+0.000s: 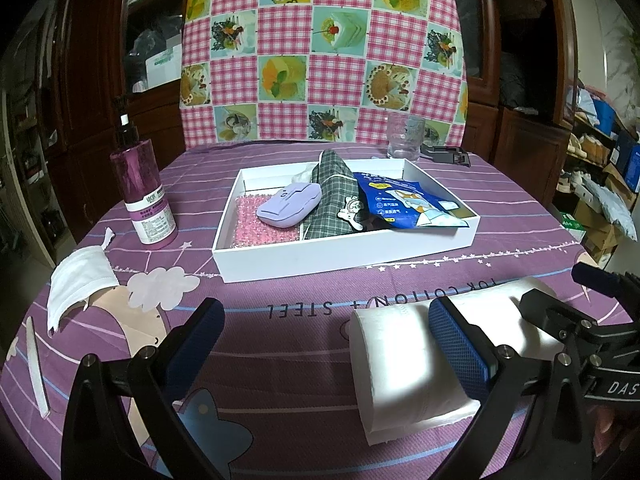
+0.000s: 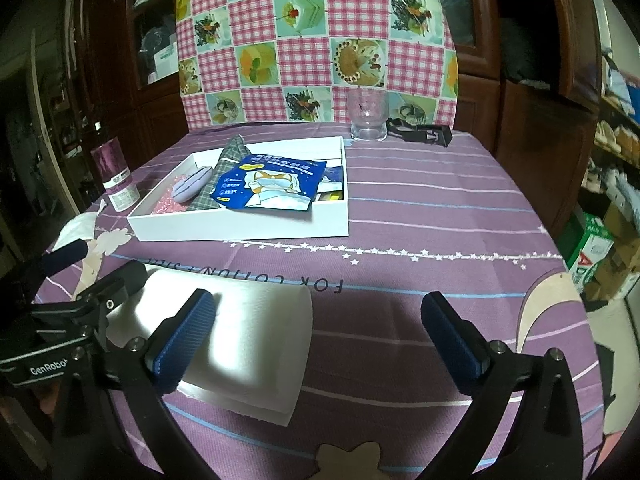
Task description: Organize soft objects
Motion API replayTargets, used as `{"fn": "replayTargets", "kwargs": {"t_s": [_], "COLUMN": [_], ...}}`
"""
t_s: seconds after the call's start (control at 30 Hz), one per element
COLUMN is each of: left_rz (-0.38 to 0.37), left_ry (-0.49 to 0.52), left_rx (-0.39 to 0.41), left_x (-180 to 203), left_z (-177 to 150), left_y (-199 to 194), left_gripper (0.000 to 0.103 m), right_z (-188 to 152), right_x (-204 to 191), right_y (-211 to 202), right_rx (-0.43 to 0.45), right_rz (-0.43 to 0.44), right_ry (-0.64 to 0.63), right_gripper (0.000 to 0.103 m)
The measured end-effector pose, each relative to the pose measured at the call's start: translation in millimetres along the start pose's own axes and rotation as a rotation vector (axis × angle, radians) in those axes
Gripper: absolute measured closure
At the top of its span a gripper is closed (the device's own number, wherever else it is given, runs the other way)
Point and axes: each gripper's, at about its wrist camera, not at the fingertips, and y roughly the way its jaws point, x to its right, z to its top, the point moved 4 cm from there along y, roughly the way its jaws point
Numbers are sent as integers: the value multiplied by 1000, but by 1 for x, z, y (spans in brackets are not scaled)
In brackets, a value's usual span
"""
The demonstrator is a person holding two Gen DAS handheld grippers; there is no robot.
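A white folded tissue stack (image 1: 404, 360) lies on the purple tablecloth near the front edge; it also shows in the right wrist view (image 2: 248, 344). My left gripper (image 1: 324, 344) is open, its right finger over the stack. My right gripper (image 2: 316, 332) is open, its left finger over the same stack. A white tray (image 1: 320, 250) holds a plaid cloth (image 1: 332, 200), a blue mask packet (image 1: 408, 200), a lilac pouch (image 1: 288, 204) and a pink beaded mat (image 1: 264, 236). A white face mask (image 1: 76, 280) lies at the left.
A purple spray bottle (image 1: 144, 196) stands left of the tray. A clear glass (image 1: 404, 138) and a black clip (image 1: 448, 154) sit behind it. A chair with a pink checked cover (image 1: 320, 52) stands beyond the table. Shelves and boxes (image 1: 600, 184) are to the right.
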Motion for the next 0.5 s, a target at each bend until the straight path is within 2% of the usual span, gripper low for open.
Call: {"fn": "replayTargets", "kwargs": {"t_s": [0.37,0.5], "left_rz": [-8,-3], "left_ry": [-15,-11], "left_rx": [-6,-4], "left_x": [-1,-1], "left_z": [0,0], "left_y": [1,0], "left_gripper": [0,0], "right_z": [0,1], "right_x": [-1,-6], "right_y": [0,-4], "right_rx": [7,24], "right_rz": [-18,-50], "right_ry": [-13,-36], "right_gripper": [0,0]}}
